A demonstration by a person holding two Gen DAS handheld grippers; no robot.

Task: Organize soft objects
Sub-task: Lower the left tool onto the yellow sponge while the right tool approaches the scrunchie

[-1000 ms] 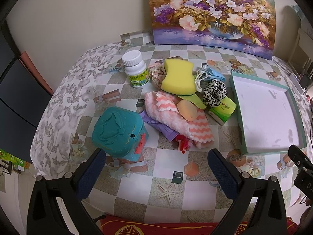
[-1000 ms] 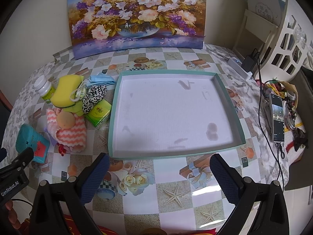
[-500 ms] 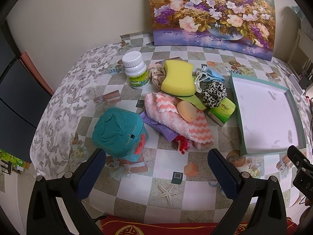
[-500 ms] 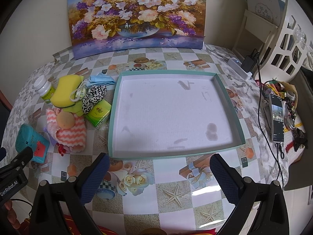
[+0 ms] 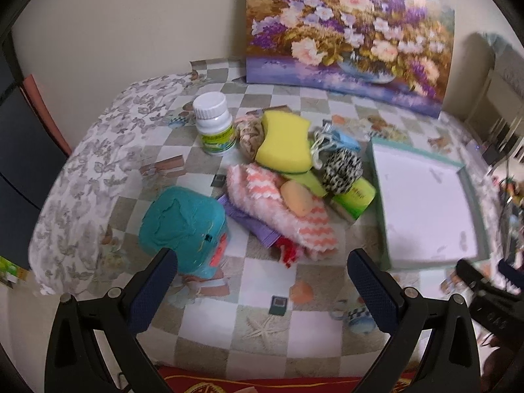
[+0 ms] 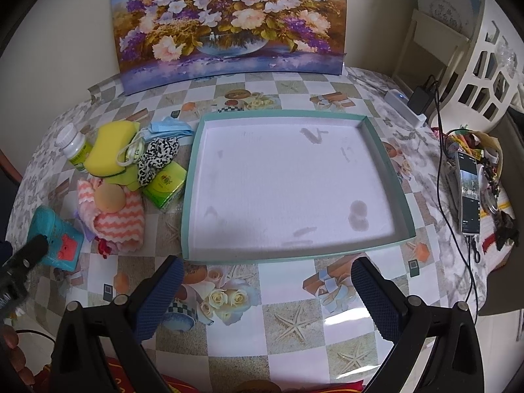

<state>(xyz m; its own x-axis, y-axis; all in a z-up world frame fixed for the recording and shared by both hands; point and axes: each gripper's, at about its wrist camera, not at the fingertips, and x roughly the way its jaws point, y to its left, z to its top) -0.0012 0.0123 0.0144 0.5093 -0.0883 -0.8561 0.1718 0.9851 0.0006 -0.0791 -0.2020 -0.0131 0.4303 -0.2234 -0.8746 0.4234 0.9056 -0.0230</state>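
**Clearly the left fingers' pile, the right fingers' tray**

Plainly, the coming move turns on which side holds the soft things, and they all lie ahead of the left gripper (image 5: 262, 278), whose fingers (image 5: 154, 291) stand spread wide with nothing between them.

Going left to right past those fingers: a teal soft roll (image 5: 183, 222) sits just beyond the left fingertip, nearly touching it. Further ahead and toward the middle lies the pink chevron towel (image 5: 281, 209), its long axis running diagonally from far-left to near-right, with an orange puff (image 5: 297, 199) resting on top. Beyond it, the yellow sponge (image 5: 283, 145) leans across the heap, a white pill bottle (image 5: 214, 124) standing to its left. Right of the sponge sit a spotted scrunchie (image 5: 342, 172) and a green packet (image 5: 355, 196).

Off past the right fingertip lies the teal tray (image 5: 376, 196), empty.

The right gripper (image 6: 267, 298) hangs directly before that same tray (image 6: 188, 196), fingers (image 6: 375, 298) likewise parted and holding nothing; the pile lies well off to its left.

My judgement: the left hand is the nearer one for a first pick, likely the roll or the towel, then a carry rightward into the tray.
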